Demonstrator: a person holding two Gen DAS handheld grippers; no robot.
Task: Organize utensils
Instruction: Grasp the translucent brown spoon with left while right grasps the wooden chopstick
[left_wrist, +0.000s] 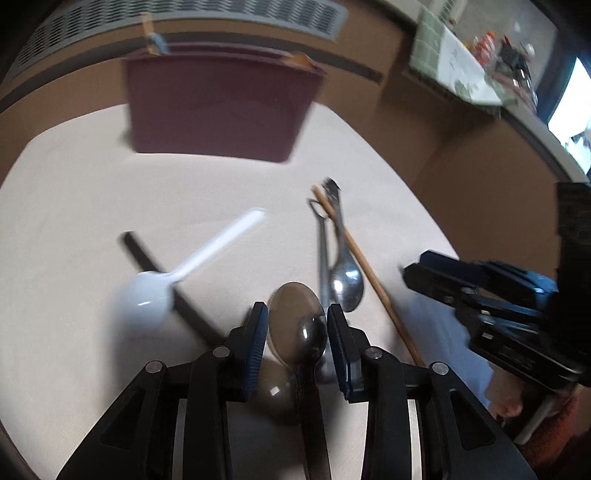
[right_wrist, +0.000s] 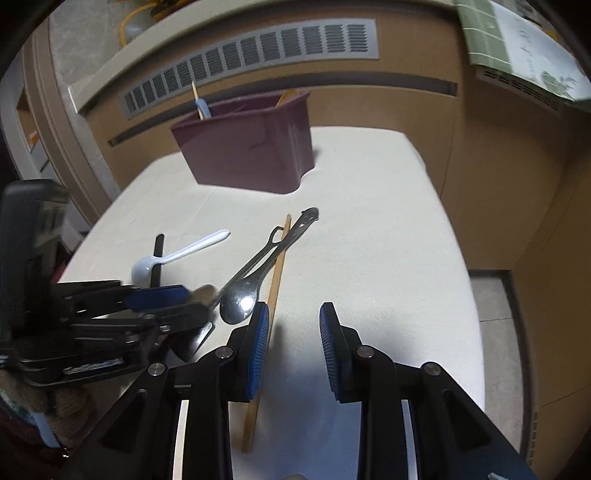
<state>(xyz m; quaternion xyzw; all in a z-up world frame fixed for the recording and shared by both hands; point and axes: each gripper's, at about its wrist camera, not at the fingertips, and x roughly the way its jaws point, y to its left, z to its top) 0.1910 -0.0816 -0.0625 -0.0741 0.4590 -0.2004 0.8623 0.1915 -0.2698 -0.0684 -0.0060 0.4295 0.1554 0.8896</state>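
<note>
My left gripper (left_wrist: 296, 330) has its jaws around a dark spoon (left_wrist: 295, 325) and holds its bowl just above the white cloth (left_wrist: 74, 206). A white plastic spoon (left_wrist: 166, 280) lies over a black stick (left_wrist: 166, 284) to its left. A metal spoon (left_wrist: 345, 280), a metal fork (left_wrist: 322, 251) and a wooden chopstick (left_wrist: 365, 273) lie to its right. My right gripper (right_wrist: 291, 328) is open and empty; its left finger hovers over the chopstick (right_wrist: 275, 291). The maroon utensil holder (right_wrist: 251, 147) stands at the back with a few utensils in it.
A wooden wall with a grey vent (right_wrist: 251, 55) runs behind the table. The table's right edge (right_wrist: 465, 258) drops to the floor. A shelf with a green tiled item (right_wrist: 517, 44) is at the upper right.
</note>
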